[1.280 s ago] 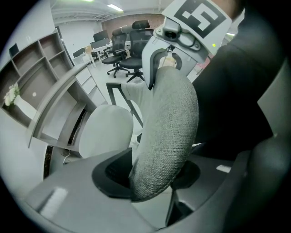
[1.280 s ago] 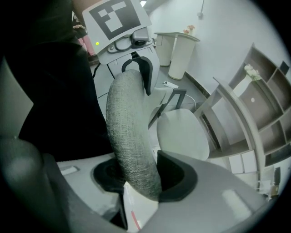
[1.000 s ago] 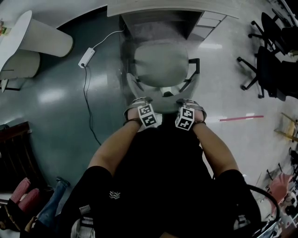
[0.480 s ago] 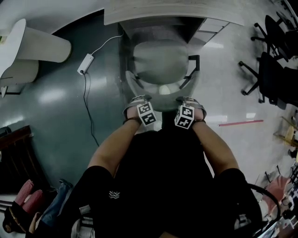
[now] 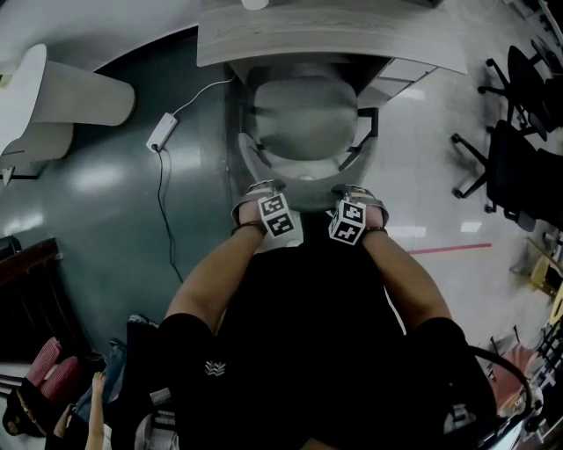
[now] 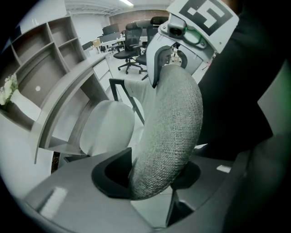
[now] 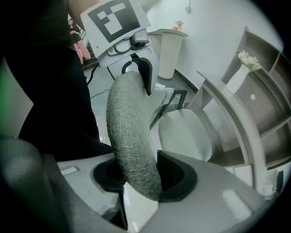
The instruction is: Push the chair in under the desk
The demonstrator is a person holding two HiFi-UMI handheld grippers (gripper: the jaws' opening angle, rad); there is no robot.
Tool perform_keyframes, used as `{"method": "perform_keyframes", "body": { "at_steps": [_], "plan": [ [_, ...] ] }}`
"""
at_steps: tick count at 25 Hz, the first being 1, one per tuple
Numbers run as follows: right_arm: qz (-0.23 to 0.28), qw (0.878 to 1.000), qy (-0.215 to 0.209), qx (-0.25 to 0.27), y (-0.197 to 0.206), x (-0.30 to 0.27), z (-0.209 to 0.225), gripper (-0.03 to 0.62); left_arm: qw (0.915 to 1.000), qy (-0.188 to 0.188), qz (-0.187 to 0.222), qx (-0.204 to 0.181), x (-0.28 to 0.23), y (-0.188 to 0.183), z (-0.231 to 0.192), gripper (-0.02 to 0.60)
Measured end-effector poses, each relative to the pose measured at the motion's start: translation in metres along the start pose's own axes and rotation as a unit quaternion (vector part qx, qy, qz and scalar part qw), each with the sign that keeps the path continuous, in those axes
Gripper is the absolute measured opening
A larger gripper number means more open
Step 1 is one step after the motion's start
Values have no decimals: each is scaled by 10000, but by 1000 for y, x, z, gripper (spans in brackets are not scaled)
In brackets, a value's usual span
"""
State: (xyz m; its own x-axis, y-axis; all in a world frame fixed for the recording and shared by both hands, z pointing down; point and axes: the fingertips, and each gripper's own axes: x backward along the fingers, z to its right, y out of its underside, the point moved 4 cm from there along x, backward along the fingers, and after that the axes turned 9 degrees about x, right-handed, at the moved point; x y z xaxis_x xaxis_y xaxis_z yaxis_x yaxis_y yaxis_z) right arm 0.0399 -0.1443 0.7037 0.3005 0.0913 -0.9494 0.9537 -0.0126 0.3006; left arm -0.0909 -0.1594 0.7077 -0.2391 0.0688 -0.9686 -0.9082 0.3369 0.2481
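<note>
Glossy floor (image 5: 97, 176) runs up to the desk (image 5: 290, 39), and the chair (image 5: 303, 119) has its seat just reaching under the desk's edge. Its right armrest (image 5: 368, 123) is near the drawer unit (image 5: 400, 70), and uneven pushing could swing it into that. Your forearms reach forward side by side, left gripper (image 6: 154, 175) and right gripper (image 7: 138, 175) pointing steeply down, each clamped on the backrest (image 6: 173, 118) rim.

This looks like an open-plan office. A grey upholstered chair (image 5: 303, 119) sits at a long wood-grain tabletop (image 5: 325, 39), and black swivel chairs (image 5: 519, 167) stand on the polished floor (image 5: 106, 228). There is a power strip (image 5: 161, 132) with its cable, open shelving (image 6: 43, 63) and ceiling strip lights (image 6: 127, 2).
</note>
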Motion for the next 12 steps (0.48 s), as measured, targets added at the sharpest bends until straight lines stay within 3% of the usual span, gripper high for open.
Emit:
{"method": "perform_keyframes", "body": {
  "at_steps": [12],
  "plan": [
    [53,9999,-16,157,17,-8,96,161,9999,-53,-90,136,-14,-43,-82,206]
  ]
}}
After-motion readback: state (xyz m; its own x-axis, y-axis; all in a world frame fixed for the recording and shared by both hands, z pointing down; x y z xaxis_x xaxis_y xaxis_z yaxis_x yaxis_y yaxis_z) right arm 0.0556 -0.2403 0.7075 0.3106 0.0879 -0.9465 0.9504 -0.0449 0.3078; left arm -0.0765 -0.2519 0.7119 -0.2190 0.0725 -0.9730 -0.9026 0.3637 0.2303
